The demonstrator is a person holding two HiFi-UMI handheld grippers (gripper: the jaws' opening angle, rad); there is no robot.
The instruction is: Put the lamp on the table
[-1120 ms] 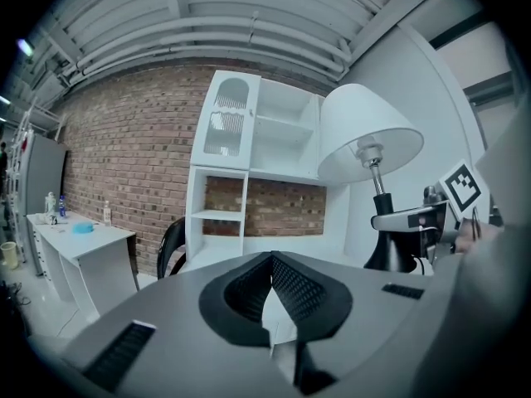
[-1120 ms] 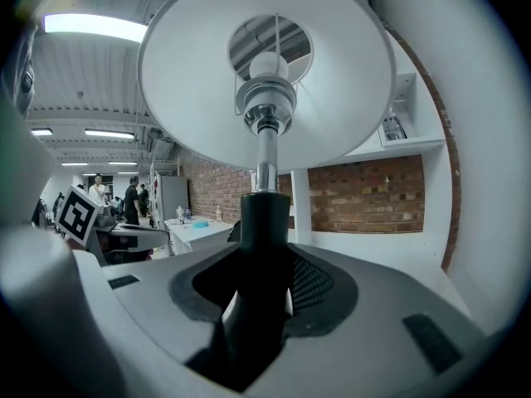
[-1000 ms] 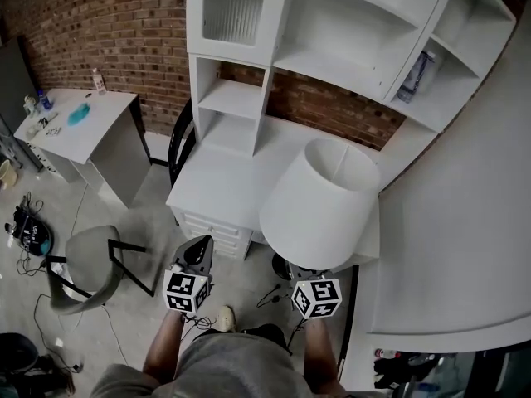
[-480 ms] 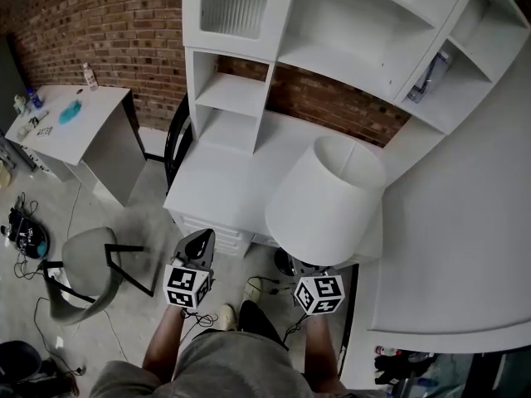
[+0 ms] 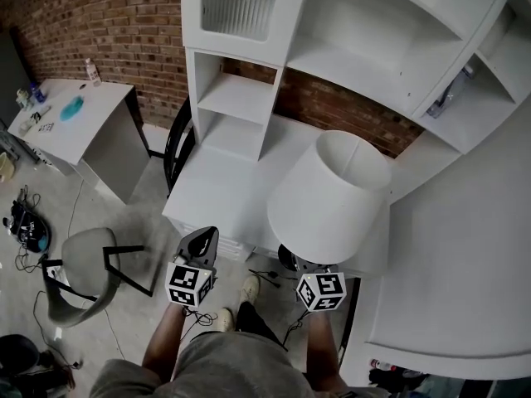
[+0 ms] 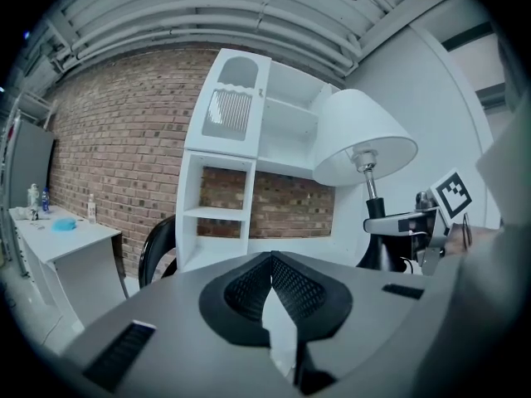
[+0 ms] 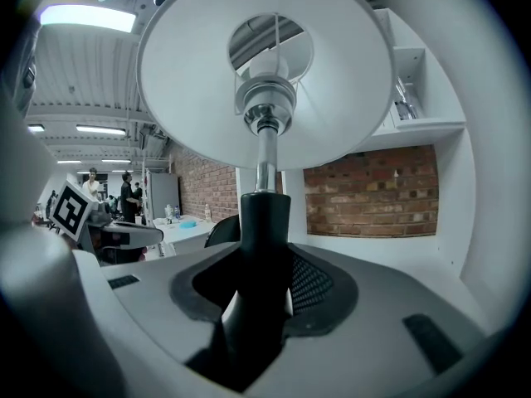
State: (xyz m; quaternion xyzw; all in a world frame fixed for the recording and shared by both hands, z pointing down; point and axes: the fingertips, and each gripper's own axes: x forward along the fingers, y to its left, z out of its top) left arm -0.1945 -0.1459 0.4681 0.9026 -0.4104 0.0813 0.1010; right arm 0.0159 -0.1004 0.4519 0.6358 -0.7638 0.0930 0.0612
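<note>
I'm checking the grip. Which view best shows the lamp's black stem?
The right gripper view: the black stem is close up, clamped in the right gripper. The left gripper view shows it sidelong; in the head view the shade hides it.

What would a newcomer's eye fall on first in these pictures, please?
The big white-shaded lamp stands out first, held at the front of the white desk by the right gripper, shut on its black stem. Behind rises a tall white shelf unit against a brick wall; the left gripper hangs shut and empty.
</note>
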